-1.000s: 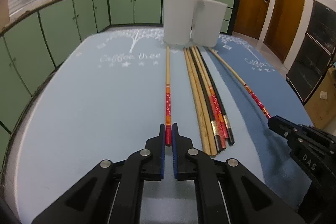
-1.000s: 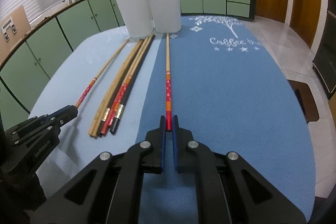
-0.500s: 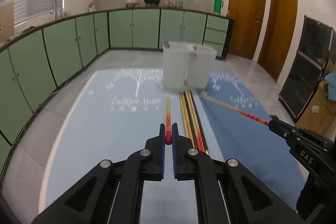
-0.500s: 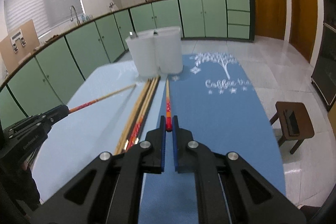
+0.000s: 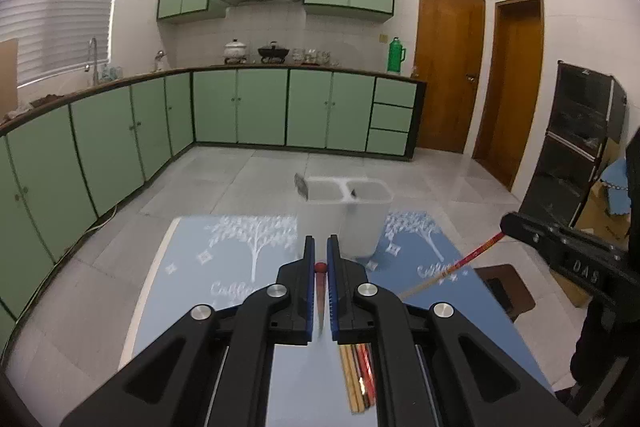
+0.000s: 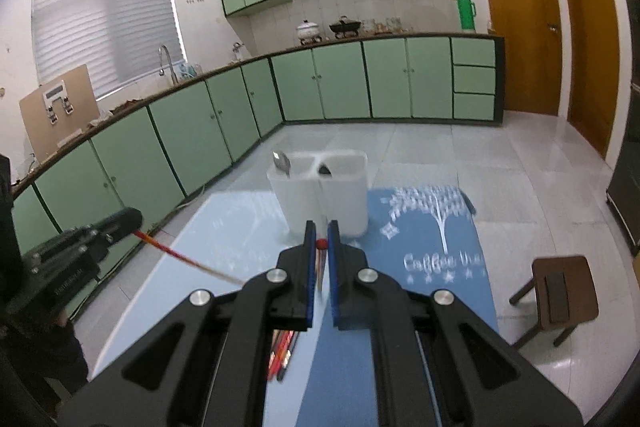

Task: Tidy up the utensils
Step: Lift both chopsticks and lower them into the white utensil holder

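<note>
1. The left gripper [image 5: 320, 259] is clenched on the red end of a chopstick [image 5: 320, 291]. The stick hangs down and back from the jaws toward the table, so from this gripper's own camera only its red tip and a short blurred stretch below it show.
2. The right gripper [image 6: 321, 241] is likewise clamped on the red end of a second chopstick [image 6: 320, 267], which also slopes down out of the jaws.
3. Each stick is plainer from the other camera: the right one [image 5: 452, 269] runs from the right gripper down and left toward the table, and the left one [image 6: 180, 257] runs from the left gripper down and right. In both, the red patterned end is up in the jaws and the plain wooden end points down.
4. The white two-compartment utensil holder [image 5: 360, 223] stands upright on the blue tablecloth [image 5: 224, 267], ahead of and below both grippers. It already holds a spoon [image 6: 282, 163] in its left compartment.
5. The holder lies nearly dead ahead of each gripper; I cannot tell which is nearer.
6. The remaining chopsticks [image 5: 358, 379] lie bundled on the cloth below the grippers, long axes running toward the holder.
7. Judgement: each stick's low end must clear the holder's rim and then go in nearly upright.
</note>
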`<state>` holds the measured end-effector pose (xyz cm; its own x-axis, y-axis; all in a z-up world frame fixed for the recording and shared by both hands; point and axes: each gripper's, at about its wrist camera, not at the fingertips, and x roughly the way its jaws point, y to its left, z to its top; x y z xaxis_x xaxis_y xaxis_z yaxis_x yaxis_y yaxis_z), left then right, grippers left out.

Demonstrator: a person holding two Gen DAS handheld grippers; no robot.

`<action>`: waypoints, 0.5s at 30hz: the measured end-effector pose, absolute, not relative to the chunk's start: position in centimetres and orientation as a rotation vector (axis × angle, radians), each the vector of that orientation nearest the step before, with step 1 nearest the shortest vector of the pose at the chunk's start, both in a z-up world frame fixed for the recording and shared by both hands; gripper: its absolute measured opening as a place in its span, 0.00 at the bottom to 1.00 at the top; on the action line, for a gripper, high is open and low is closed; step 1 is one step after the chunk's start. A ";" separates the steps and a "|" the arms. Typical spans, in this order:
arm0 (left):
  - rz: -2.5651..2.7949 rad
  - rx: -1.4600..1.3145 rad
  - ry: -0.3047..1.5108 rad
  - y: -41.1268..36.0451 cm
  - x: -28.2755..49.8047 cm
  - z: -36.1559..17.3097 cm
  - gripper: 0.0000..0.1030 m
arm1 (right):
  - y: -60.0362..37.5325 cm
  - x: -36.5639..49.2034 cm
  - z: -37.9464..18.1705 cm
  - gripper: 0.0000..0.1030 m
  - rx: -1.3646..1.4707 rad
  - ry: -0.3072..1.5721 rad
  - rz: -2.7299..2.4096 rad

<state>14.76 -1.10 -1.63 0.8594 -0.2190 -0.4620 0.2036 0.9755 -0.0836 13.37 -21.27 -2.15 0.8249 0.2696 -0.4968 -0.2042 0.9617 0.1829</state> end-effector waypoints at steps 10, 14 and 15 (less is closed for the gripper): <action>-0.269 -0.061 0.442 -1.5 16.9 1.1 0.06 | -21.7 16.5 2.3 0.05 0.082 0.518 0.283; -0.276 -0.070 0.397 -1.5 17.9 3.2 0.06 | -22.4 17.5 4.2 0.05 0.091 0.490 0.291; -0.276 -0.069 0.380 -1.7 18.1 3.8 0.06 | -22.5 17.8 4.9 0.05 0.089 0.478 0.291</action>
